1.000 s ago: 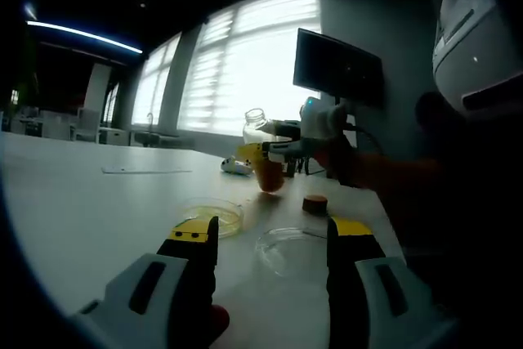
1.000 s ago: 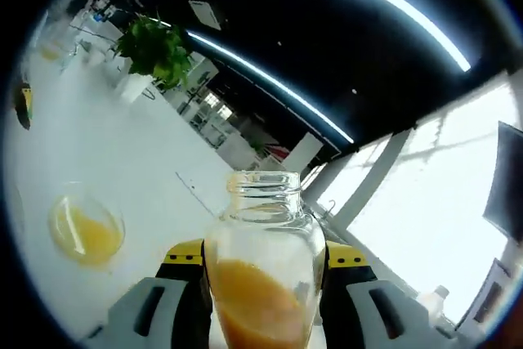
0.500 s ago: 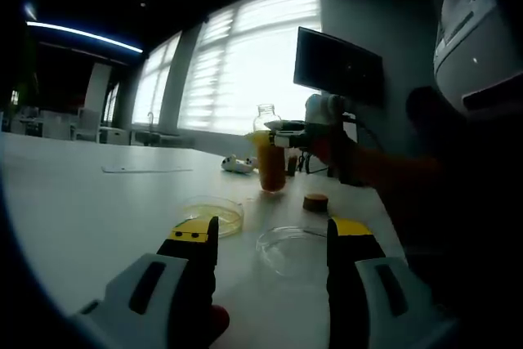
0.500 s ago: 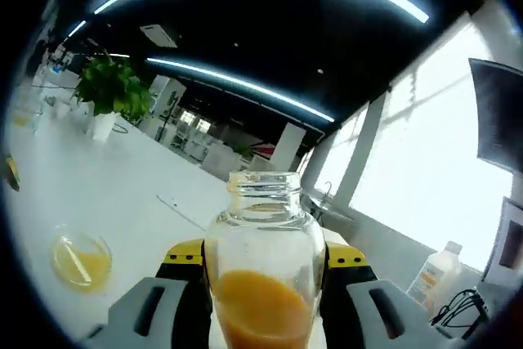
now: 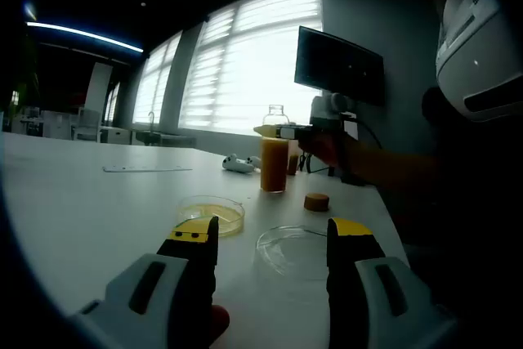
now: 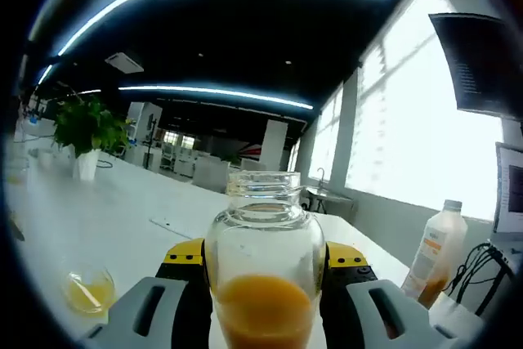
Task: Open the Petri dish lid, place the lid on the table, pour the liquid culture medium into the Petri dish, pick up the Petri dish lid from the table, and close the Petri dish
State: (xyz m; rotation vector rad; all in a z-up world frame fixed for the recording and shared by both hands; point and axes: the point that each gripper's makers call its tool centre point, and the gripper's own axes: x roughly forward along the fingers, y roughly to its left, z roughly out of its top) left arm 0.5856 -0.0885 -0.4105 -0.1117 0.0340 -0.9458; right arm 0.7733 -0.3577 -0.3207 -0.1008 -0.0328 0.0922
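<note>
The Petri dish [image 5: 214, 212] holds yellow medium and sits uncovered on the white table [image 5: 90, 210], just beyond my left jaw. Its clear lid [image 5: 292, 249] lies flat to the right of it, between my left gripper's jaws. My left gripper [image 5: 270, 234] is open and holds nothing. Farther back, the right gripper [image 5: 286, 131] holds the glass bottle [image 5: 274, 161] upright, low over the table. In the right gripper view, my right gripper [image 6: 265, 257] is shut on the uncapped bottle [image 6: 265, 234], about a third full of orange medium. The dish [image 6: 88, 292] lies lower left.
A brown bottle cap [image 5: 316, 201] rests right of the bottle. A small white object [image 5: 239, 164] and a flat sheet [image 5: 147, 169] lie farther back. A dark monitor [image 5: 339, 67] stands behind. A second bottle [image 6: 431, 261] and a potted plant [image 6: 86, 128] stand on the table.
The bottle has swung from tilted to upright and moved slightly right and down, away from the dish. My left gripper has stayed where it was.
</note>
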